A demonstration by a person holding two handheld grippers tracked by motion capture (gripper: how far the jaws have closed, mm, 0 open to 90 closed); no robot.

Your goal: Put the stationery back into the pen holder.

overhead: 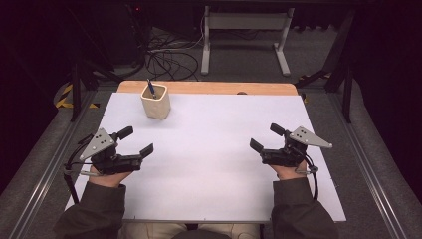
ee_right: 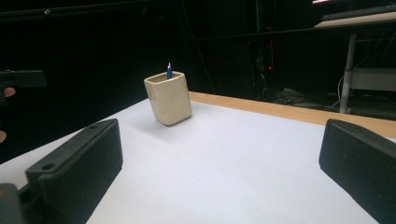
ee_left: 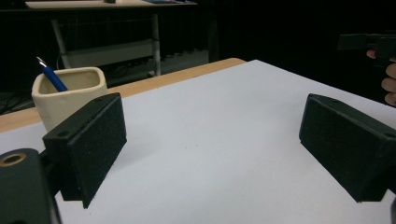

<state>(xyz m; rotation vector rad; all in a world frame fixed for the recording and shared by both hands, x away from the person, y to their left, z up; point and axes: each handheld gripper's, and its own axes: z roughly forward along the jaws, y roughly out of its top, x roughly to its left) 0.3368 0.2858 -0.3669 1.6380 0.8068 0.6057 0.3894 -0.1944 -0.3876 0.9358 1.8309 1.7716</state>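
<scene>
Both tongs, left (overhead: 137,141) and right (overhead: 265,137), gape wide and empty (pen (overhead: 151,88) standing in the cream cup (overhead: 156,103)) over the tabletop (overhead: 209,149).

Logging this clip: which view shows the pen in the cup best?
The left gripper view: the blue pen leans out of the cream cup, close and sharp. The high view shows it small; the right gripper view shows just its tip above the rim.
</scene>
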